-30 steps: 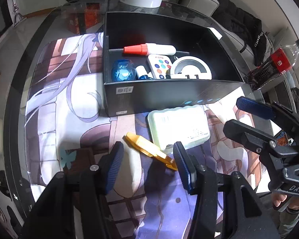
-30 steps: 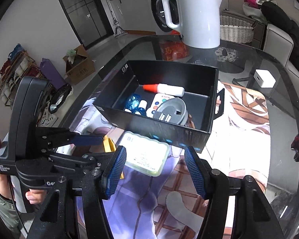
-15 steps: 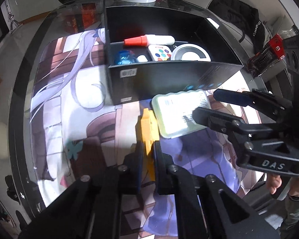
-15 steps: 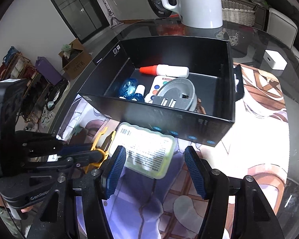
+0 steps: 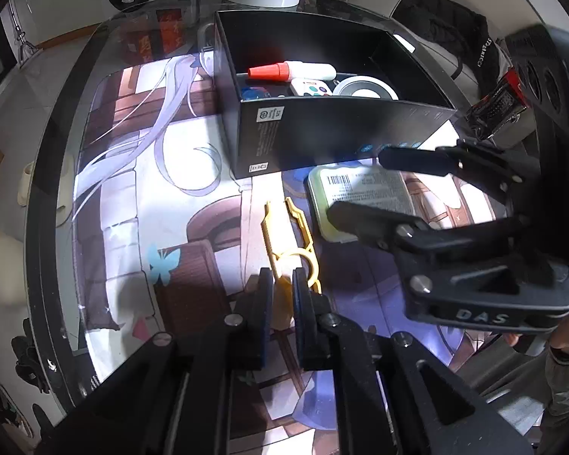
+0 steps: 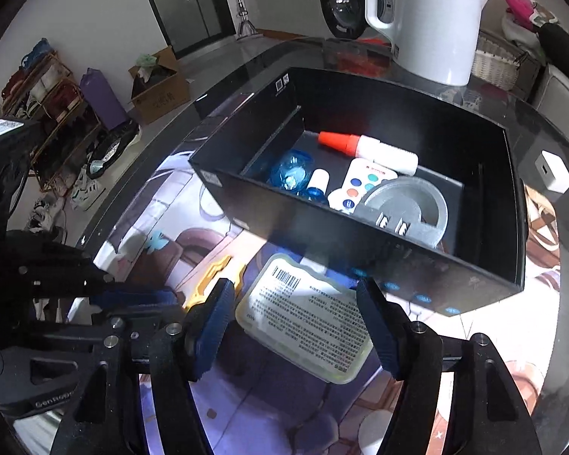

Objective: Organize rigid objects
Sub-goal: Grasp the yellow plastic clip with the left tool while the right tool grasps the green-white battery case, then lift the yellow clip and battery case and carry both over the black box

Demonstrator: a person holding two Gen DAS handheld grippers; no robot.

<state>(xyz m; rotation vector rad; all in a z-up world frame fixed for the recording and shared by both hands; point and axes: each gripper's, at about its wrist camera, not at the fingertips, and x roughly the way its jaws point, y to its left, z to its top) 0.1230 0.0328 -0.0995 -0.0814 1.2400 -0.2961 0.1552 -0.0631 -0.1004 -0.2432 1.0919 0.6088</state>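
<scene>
Pinching the yellow plastic tool [image 5: 289, 244] by its near end, the left gripper [image 5: 282, 295] has its pads pressed tight against the yellow piece, whose two thin arms reach forward over the printed mat [image 5: 132, 174] toward the black box [image 5: 322, 129]. Just to the right of that tool lies the pale green case [image 6: 307, 318], flat on the mat with its barcode label facing up, close in front of the box's near wall. The right gripper [image 6: 296, 322] hangs over this case with one blue pad on each side of it; its jaws have just been opening further, and the pads stand apart from the case's edges rather than pressing on them. Inside the box rest a white tube with a red cap [image 6: 368, 146], a clear blue piece [image 6: 290, 170], a small blue bottle with a white cap [image 6: 316, 185], a white remote with coloured buttons [image 6: 356, 187] and a grey ring-shaped part [image 6: 406, 208]. Box and mat sit on a dark glass counter [image 5: 57, 121], with a white kettle [image 6: 425, 19] standing behind the box. At the lower right of the left wrist view, part of a hand [image 5: 565, 341] holds the right gripper's handle.
</scene>
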